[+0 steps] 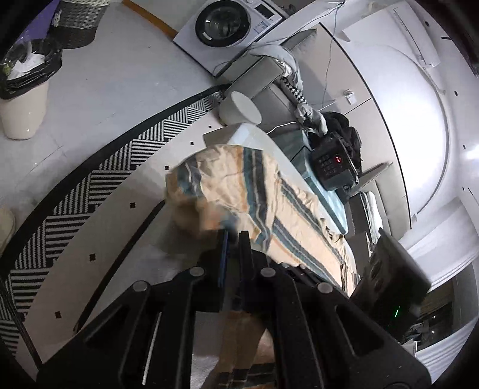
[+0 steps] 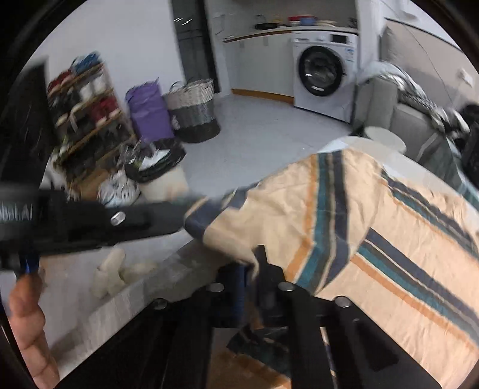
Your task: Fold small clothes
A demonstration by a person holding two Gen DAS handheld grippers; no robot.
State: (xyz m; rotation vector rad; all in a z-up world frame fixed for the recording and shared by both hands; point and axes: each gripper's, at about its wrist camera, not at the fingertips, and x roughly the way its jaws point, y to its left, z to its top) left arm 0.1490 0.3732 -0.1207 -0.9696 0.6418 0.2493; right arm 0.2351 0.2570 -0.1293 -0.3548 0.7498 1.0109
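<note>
In the left wrist view, a lined bin and a woven basket stand on the floor at far left, with a washer farther back. A striped rug lies under the pale desk. The left hand-held gripper is clenched on a lifted edge of the shirt, a peach garment with teal, navy and orange stripes that drapes over the desk's edge. A sofa with dark clothes sits to the right.

In the right wrist view, a hand shows at lower left. The right hand-held gripper is clenched on a fold of the shirt, which spreads rightward across the desk.
</note>
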